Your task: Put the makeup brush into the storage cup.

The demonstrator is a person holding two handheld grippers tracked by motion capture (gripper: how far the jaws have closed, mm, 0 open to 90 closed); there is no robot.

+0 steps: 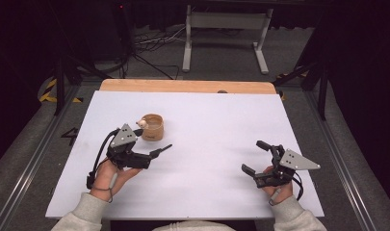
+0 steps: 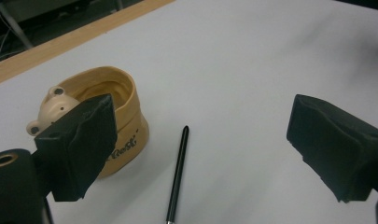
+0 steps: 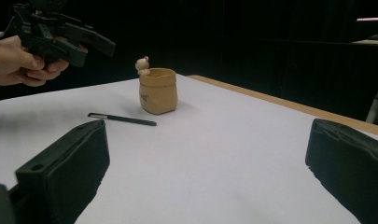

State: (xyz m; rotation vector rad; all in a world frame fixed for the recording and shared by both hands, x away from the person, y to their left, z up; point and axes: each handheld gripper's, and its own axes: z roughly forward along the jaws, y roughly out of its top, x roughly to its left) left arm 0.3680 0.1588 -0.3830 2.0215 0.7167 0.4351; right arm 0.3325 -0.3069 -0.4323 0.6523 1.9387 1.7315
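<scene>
A tan cup with a small bear figure on its rim stands on the white table left of centre. A thin black pen lies flat on the table just right of the cup; the pen rests left of the cup in the right gripper view. My left gripper hovers open above the pen beside the cup, with nothing between its pads. My right gripper is open and empty at the right, pointing left toward the cup.
The white sheet covers a wooden table whose bare edge shows at the back. Beyond it stand a white metal frame and loose cables on the floor.
</scene>
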